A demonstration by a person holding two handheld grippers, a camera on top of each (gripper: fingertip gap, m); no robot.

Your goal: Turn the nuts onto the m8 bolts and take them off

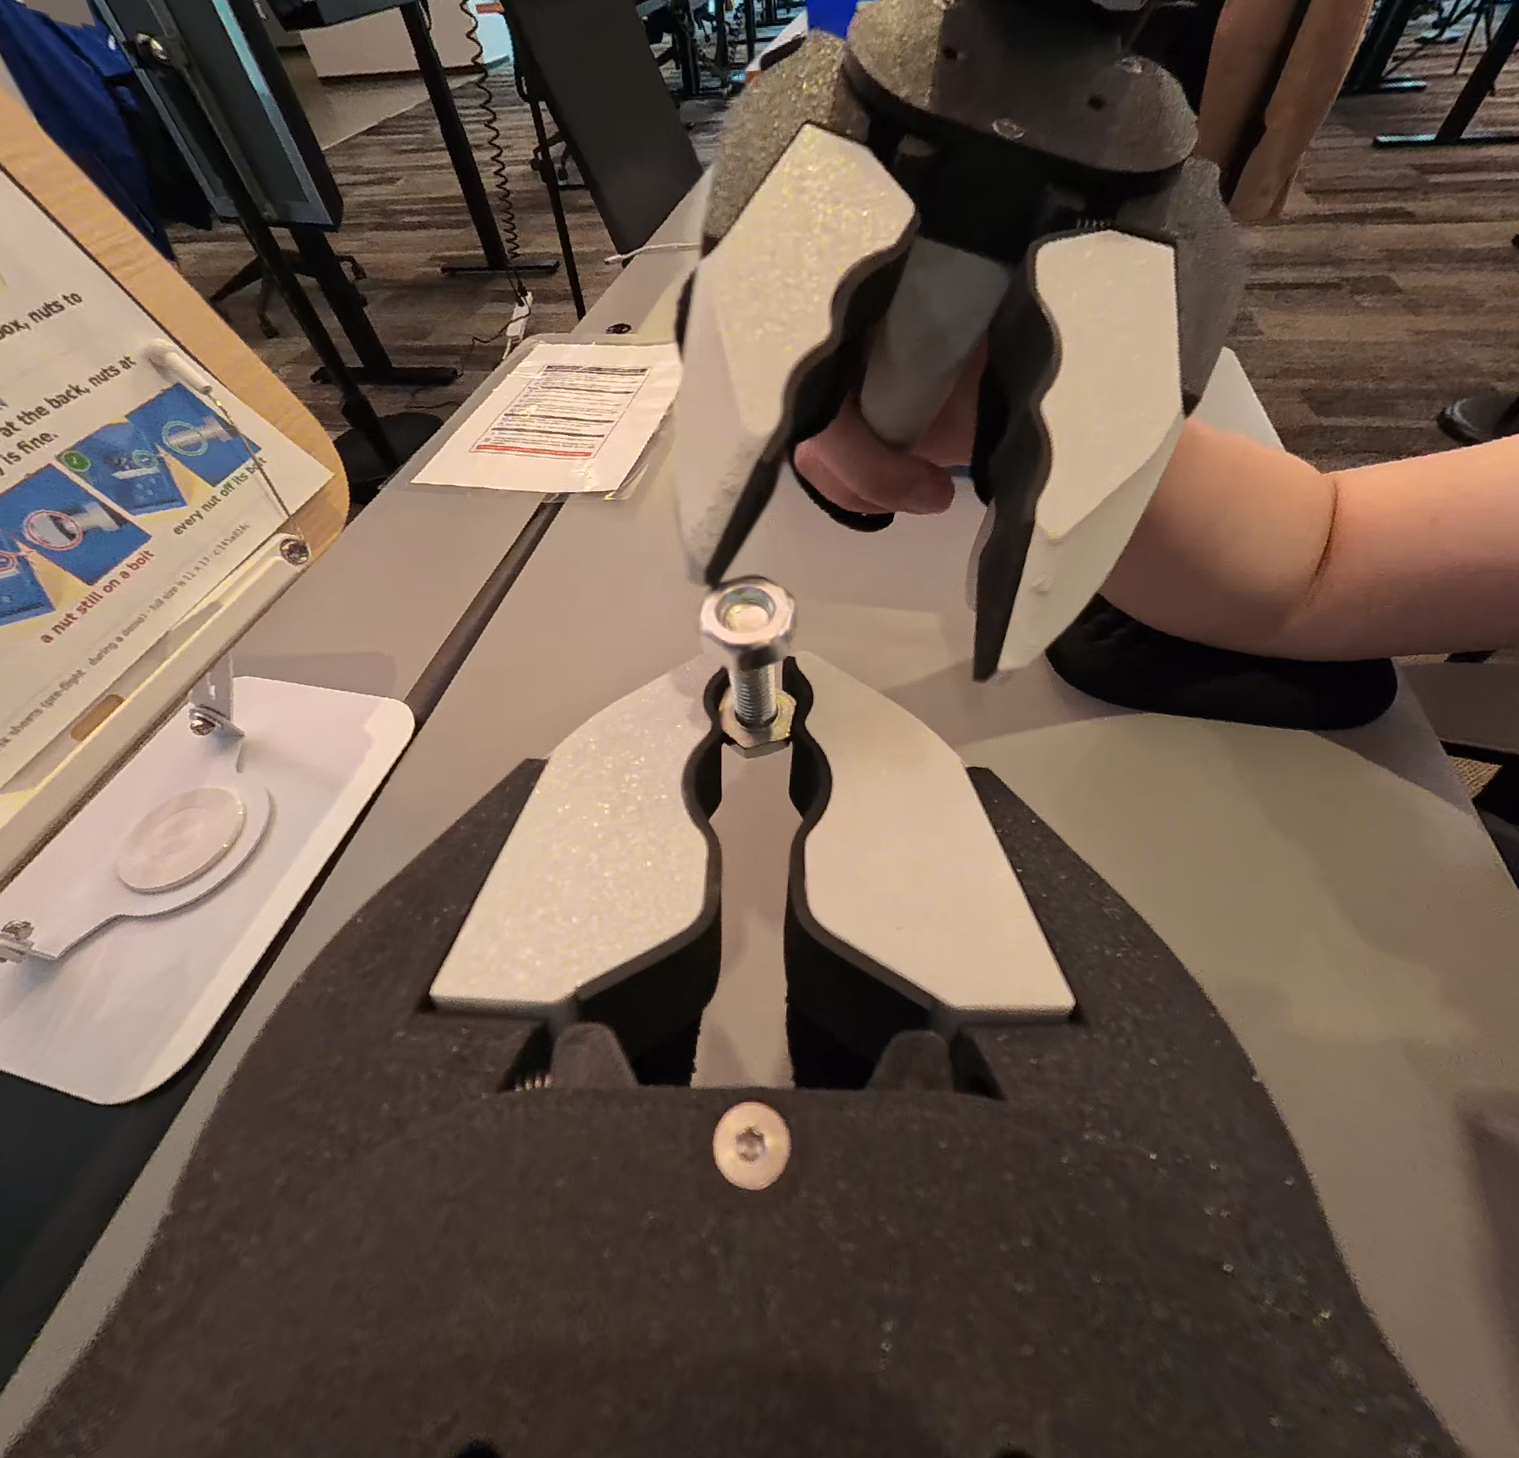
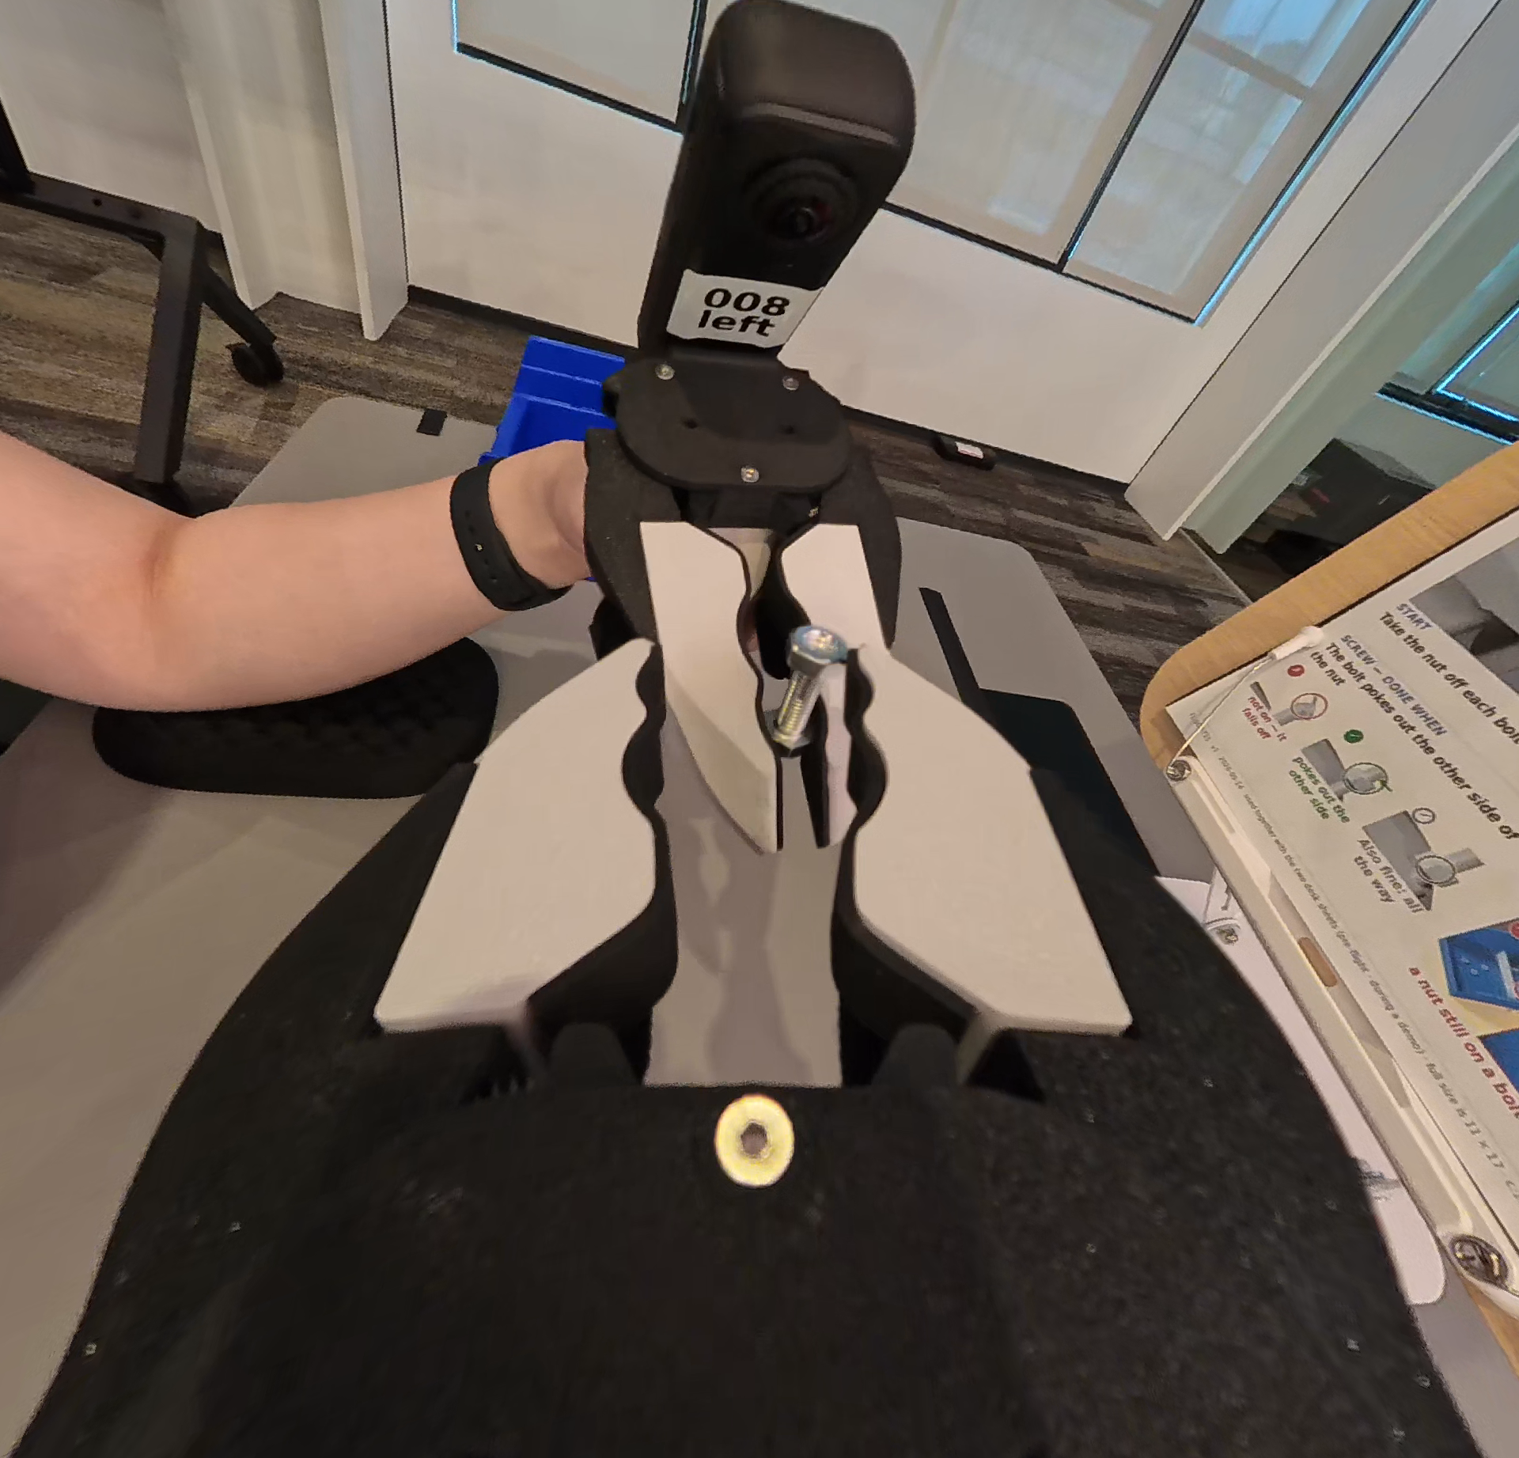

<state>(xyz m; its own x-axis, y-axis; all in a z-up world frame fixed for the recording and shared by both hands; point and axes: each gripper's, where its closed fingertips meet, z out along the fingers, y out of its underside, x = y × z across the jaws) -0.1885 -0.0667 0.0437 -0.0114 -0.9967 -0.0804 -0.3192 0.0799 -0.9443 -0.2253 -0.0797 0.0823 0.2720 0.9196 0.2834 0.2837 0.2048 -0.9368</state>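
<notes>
The left gripper (image 1: 752, 720) is closed on the nut (image 1: 754, 732), pinching it between its fingertips just above the grey worktop (image 1: 575, 597). The bolt (image 1: 748, 654) stands up out of the nut, head uppermost, threads bare between head and nut. Gripping the nut rather than the bolt looks deliberate: the nut stays fixed while the head is left free to be turned.

The right gripper (image 1: 847, 621) hangs over the bolt from the far side, jaws spread wide and empty. Its left fingertip (image 1: 715, 572) sits right at the bolt head, touching or nearly so; the other tip is well clear to the right. It seems set to close on the head and spin it. In the right wrist view the same bolt (image 2: 810, 687) leans a little, its head between the right gripper's open fingers.

The person's forearms rest on dark pads (image 2: 296, 728) on the worktop, probably for steadiness.

As for writing: each gripper bears a white label (image 2: 740, 313) under its camera, a printed instruction sheet (image 1: 547, 420) lies flat at the far side, and an illustrated instruction card (image 1: 123, 465) stands on a wooden board on the left. I leave their wording aside. No brand marks show.
</notes>
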